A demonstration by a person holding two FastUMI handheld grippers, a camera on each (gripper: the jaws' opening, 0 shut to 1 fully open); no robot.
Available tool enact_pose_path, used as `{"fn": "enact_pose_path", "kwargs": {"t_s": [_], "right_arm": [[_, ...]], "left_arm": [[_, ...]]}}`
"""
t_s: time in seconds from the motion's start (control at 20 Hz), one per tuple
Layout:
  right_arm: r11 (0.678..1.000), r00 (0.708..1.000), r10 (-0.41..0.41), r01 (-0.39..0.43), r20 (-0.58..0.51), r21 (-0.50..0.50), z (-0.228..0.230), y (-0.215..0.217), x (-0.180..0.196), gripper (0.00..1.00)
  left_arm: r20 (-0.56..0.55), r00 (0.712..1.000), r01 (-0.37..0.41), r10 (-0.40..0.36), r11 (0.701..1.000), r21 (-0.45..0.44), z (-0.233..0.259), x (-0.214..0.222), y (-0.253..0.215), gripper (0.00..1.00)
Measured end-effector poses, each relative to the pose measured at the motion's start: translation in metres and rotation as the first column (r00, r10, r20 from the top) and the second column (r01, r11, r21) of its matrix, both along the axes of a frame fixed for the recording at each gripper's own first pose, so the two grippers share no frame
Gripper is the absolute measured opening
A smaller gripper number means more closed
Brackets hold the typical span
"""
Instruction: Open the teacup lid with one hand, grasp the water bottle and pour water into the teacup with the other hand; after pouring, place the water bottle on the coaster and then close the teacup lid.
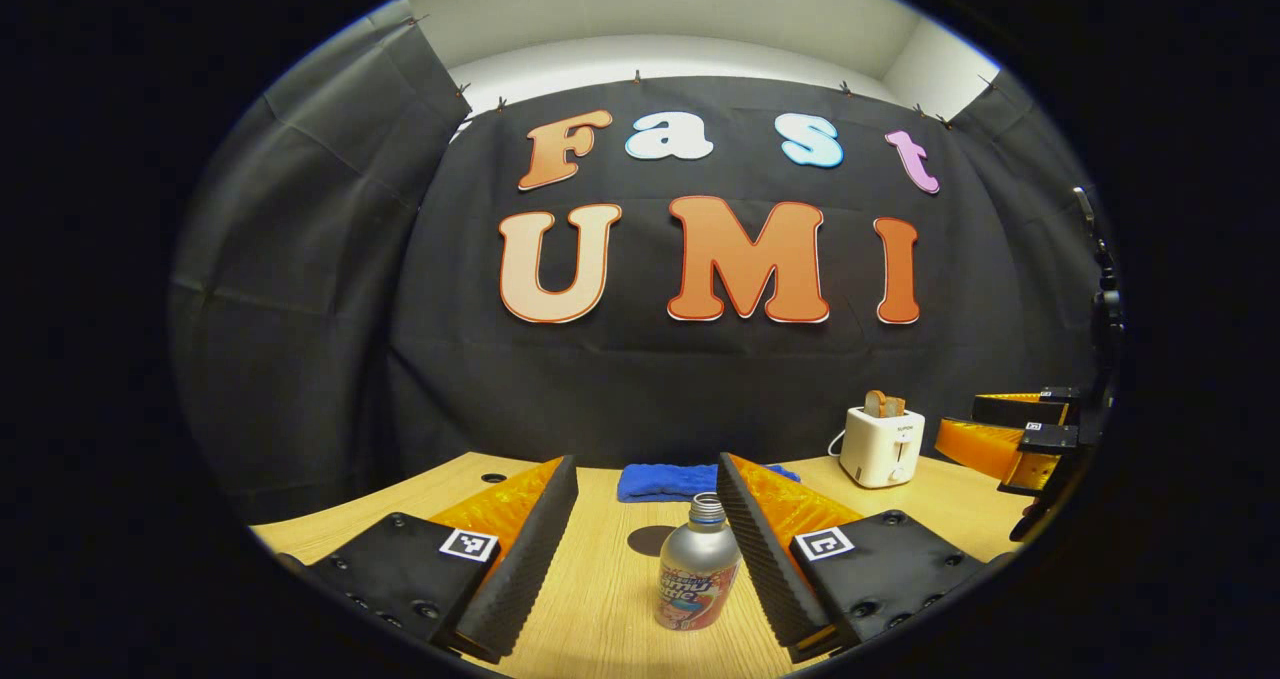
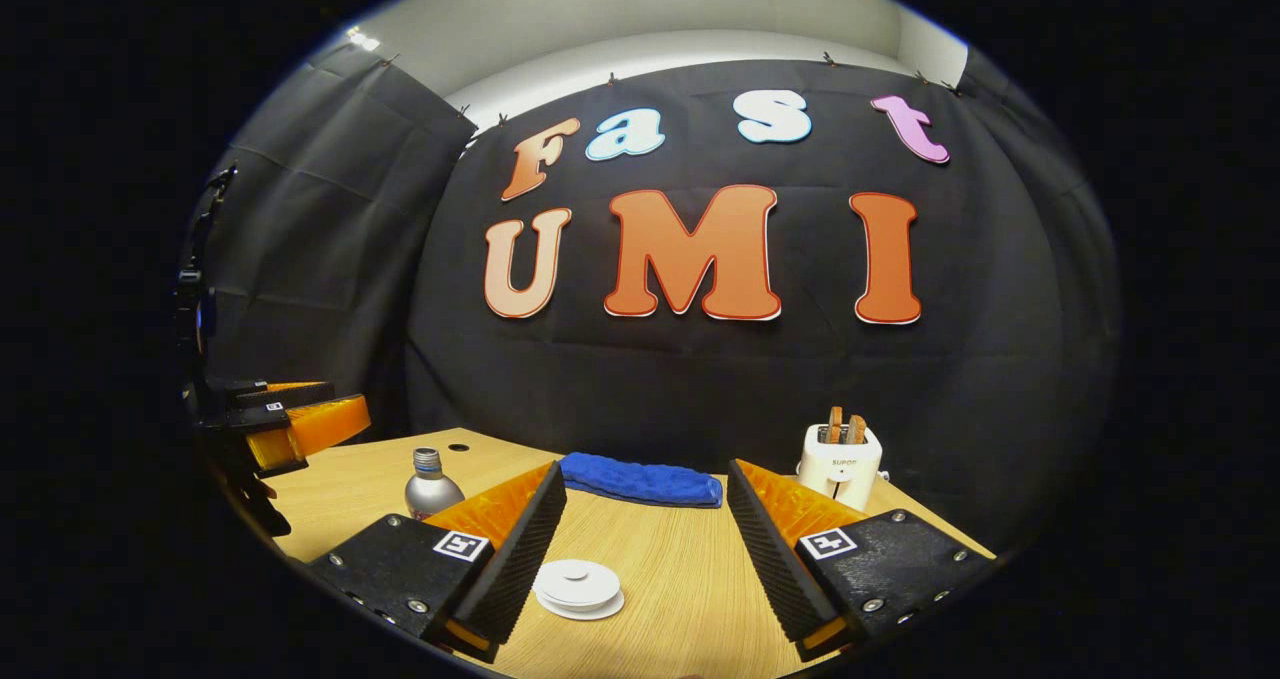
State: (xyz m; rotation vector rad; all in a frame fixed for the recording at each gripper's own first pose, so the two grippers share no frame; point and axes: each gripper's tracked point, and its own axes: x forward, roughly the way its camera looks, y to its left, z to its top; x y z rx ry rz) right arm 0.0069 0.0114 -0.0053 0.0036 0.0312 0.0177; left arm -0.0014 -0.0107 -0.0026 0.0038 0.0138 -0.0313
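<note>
The left gripper (image 1: 648,549) is holding its fingers open around the upright water bottle (image 1: 697,571) on the desk (image 1: 600,579), and an off-centre closure is risking tipping it, while the right gripper (image 2: 645,544) is hovering open above the white teacup lid (image 2: 578,587).

One wooden table (image 1: 600,599) carries everything. One silver water bottle (image 1: 698,571) stands on it, uncapped, at about 6 o'clock in the left gripper view. One dark round coaster (image 1: 652,540) lies just behind the bottle, toward 12 o'clock. One folded blue cloth (image 2: 642,481) sits farther back. One white toaster (image 2: 842,465) stands at about 3 o'clock, with two slices of bread (image 2: 845,427) upright in its slots. One white teacup lid (image 2: 578,587) shows at 6 o'clock in the right gripper view.
</note>
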Motion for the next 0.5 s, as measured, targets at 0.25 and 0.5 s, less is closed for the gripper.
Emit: {"fn": "enact_pose_path", "kwargs": {"t_s": [0.25, 0.5], "right_arm": [[1.000, 0.999, 0.017, -0.018, -0.031, -0.020, -0.017, 0.009, 0.006, 0.97], [0.997, 0.995, 0.063, -0.066, -0.081, -0.038, -0.038, 0.029, 0.013, 0.95]], "left_arm": [[-0.005, 1.000, 0.010, -0.010, 1.000, -0.008, -0.004, 0.000, -0.004, 0.92], [-0.035, 0.999, 0.007, -0.007, 1.000, 0.009, -0.017, -0.002, -0.003, 0.89]]}}
